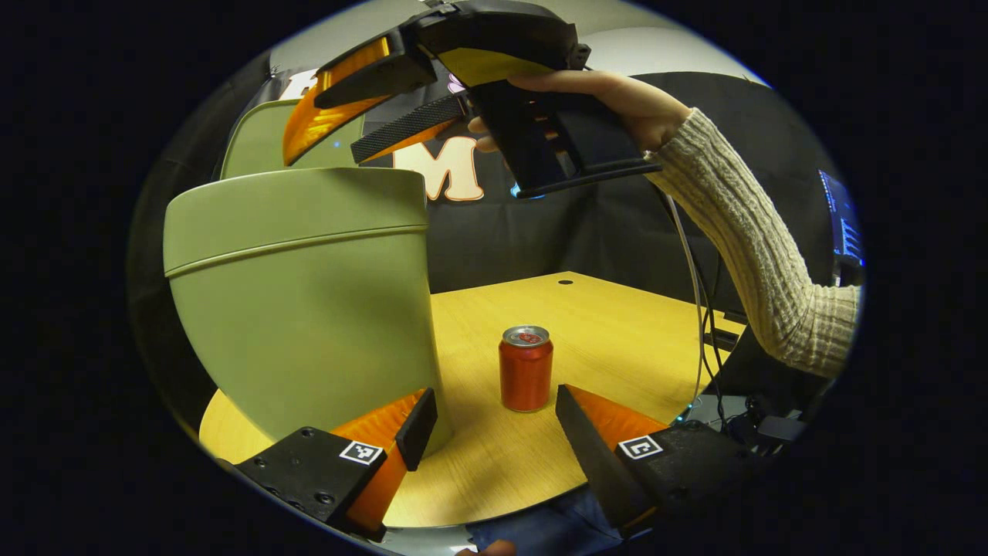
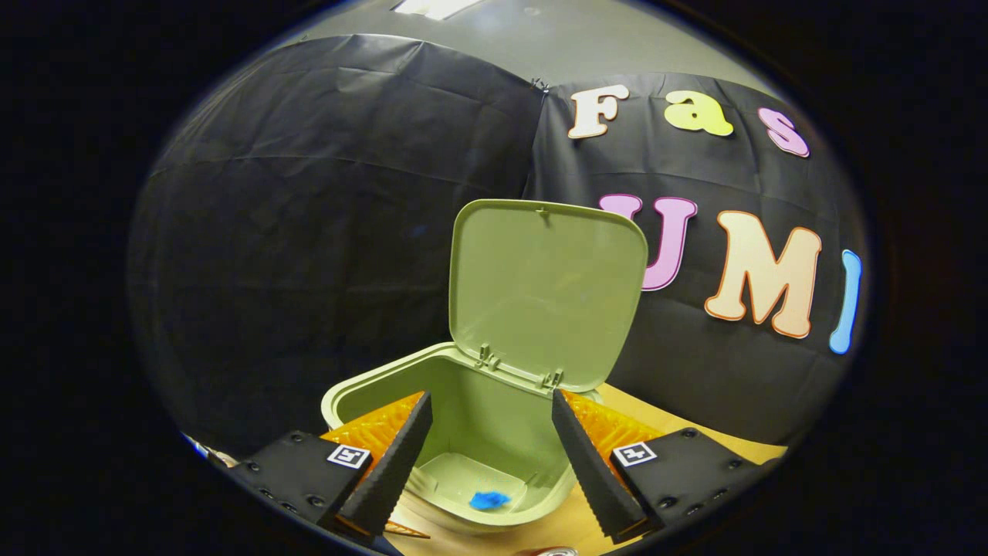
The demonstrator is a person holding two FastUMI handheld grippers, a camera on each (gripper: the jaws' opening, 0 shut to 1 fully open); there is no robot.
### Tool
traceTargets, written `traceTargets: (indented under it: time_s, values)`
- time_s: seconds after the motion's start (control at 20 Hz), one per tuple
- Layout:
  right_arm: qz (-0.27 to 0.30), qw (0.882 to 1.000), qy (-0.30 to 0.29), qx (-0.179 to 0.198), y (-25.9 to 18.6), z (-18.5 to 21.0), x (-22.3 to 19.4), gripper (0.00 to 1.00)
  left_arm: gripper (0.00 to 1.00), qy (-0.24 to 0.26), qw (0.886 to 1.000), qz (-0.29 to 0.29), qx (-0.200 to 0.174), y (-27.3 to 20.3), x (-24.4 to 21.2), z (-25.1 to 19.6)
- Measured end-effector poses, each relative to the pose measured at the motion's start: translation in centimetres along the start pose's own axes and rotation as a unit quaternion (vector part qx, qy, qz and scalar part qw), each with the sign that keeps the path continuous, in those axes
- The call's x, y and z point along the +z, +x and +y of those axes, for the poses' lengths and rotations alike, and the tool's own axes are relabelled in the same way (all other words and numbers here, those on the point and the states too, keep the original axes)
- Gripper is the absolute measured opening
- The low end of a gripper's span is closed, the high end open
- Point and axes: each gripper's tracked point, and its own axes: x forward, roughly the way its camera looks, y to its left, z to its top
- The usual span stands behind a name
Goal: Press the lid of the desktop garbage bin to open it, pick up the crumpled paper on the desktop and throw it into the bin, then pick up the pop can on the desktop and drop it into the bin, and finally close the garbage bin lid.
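The green desktop bin (image 1: 301, 293) stands on the left of the wooden table (image 1: 617, 332), its lid (image 2: 544, 289) hinged upright at the back. A blue crumpled paper (image 2: 490, 500) lies on the bin's floor. The red pop can (image 1: 526, 368) stands upright to the right of the bin, just ahead of my left gripper (image 1: 494, 417), which is open and low over the table's near edge. My right gripper (image 2: 490, 432) hangs open above the bin's mouth with nothing between its fingers. In the left gripper view the right gripper (image 1: 324, 154) shows over the bin, held by a hand.
A sleeved arm (image 1: 756, 247) reaches in from the right toward the bin. Cables (image 1: 702, 309) hang past the table's right edge, and a lit screen (image 1: 845, 220) stands farther right. Bare tabletop stretches behind and right of the can.
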Motion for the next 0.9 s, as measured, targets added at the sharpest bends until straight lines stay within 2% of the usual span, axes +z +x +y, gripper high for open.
traceTargets:
  time_s: [0.3,0.4,0.6,0.9]
  values:
    - [-0.004,0.996,0.02,-0.082,-5.0,-6.7,-2.7,1.0,0.95,0.0,1.0,0.001,-0.015,0.6,0.1,-1.0]
    - [-0.006,0.993,0.031,-0.11,-7.0,-8.9,-4.1,0.98,0.95,0.001,1.0,0.002,-0.02,1.2,0.3,-1.4]
    - [0.001,0.985,0.041,-0.165,-11.0,-12.7,-7.9,0.98,0.95,0.005,1.0,0.006,-0.029,3.1,0.9,-2.3]
    - [0.017,0.973,0.057,-0.224,-16.8,-16.0,-14.7,0.98,0.95,0.01,0.999,0.03,-0.03,7.2,0.6,-3.3]
